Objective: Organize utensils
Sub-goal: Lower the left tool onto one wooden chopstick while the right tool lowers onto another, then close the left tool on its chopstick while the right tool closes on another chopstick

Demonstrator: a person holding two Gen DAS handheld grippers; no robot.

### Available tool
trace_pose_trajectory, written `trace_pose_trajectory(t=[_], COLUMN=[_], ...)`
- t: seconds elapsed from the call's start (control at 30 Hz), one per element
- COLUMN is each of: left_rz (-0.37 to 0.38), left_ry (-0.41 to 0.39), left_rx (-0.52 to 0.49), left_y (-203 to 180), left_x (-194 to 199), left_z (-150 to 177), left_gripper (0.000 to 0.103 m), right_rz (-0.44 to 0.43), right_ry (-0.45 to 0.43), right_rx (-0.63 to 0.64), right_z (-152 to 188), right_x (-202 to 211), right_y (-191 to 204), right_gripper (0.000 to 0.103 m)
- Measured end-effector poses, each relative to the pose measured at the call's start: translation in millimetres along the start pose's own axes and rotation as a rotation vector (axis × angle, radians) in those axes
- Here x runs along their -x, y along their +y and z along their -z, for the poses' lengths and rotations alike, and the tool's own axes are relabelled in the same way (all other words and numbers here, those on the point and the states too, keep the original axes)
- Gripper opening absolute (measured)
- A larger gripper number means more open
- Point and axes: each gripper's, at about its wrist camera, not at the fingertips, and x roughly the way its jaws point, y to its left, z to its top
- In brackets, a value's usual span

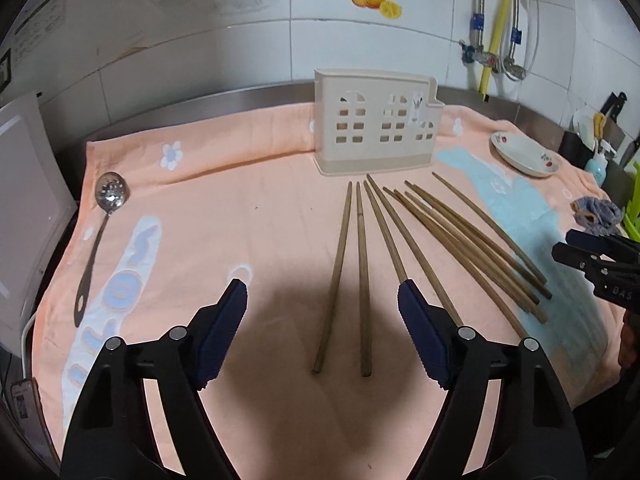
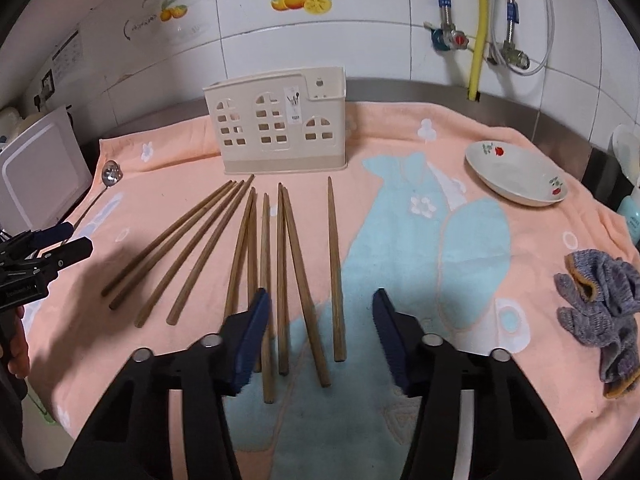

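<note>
Chopsticks (image 2: 280, 272), all loose on the towel (image 1: 248, 216) before the cutlery holder (image 1: 376, 128), slotted spoon (image 1: 110, 200) apart at left, none yet stowed; left gripper (image 1: 322, 300) and right gripper (image 2: 322, 304) both parted, holding nothing.

left wrist: down-forward, near | right wrist: same | shared: chopsticks (image 1: 362, 280), holder (image 2: 276, 132)

My left gripper (image 1: 322, 292) hangs over the near ends of two chopsticks on the peach towel (image 1: 240, 208).
Its jaws stand apart, pressing on nothing; the two chopsticks (image 1: 352, 280) lie between them, the rest fan out right. The beige utensil holder (image 1: 374, 124) stands upright at the far side. A slotted spoon (image 1: 100, 232) lies far left, a plate (image 1: 526, 154) far right; my right gripper (image 1: 600, 264) shows at the right edge.
</note>
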Motion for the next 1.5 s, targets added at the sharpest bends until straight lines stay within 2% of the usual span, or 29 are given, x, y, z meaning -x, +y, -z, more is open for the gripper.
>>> trace_pose_trajectory(t=[0.1, 0.2, 0.37, 0.43, 0.47, 0.5, 0.6, 0.7, 1.13, 1.5], left_rz=[0.014, 0.028, 0.053, 0.055, 0.058, 0.061, 0.063, 0.076, 0.09, 0.108], left_ry=[0.02, 0.039, 0.069, 0.082, 0.091, 0.098, 0.113, 0.127, 0.188, 0.218], left_rx=[-0.01, -0.007, -0.006, -0.014, -0.016, -0.015, -0.015, -0.016, -0.012, -0.052], left_y=[-3, -2, -1, -2, -2, -1, -2, -1, 4, 4], left_x=[-9, -18, -33, -39, -42, -45, -53, -59, -82, -88], left_z=[0, 0, -2, -2, -2, -2, -1, -1, 1, -1], left_gripper=[0.074, 0.072, 0.062, 0.054, 0.052, 0.046, 0.043, 0.036, 0.035, 0.037], right_rz=[-0.005, -0.017, -0.031, -0.033, -0.035, -0.035, -0.035, -0.034, -0.031, -0.032], right_ry=[0.015, 0.034, 0.051, 0.062, 0.066, 0.07, 0.079, 0.091, 0.101, 0.101], right_rx=[-0.004, -0.006, 0.0, 0.0, -0.003, -0.005, -0.007, -0.006, -0.005, -0.002], right_z=[0, 1, 1, 1, 2, 2, 2, 2, 2, 3], right_x=[-8, -16, -26, -31, -33, -34, -38, -42, -49, -50], right_y=[-1, -2, -1, -2, -2, -3, -4, -5, -6, -7], right_gripper=[0.042, 0.031, 0.02, 0.011, 0.009, 0.009, 0.008, 0.007, 0.007, 0.007])
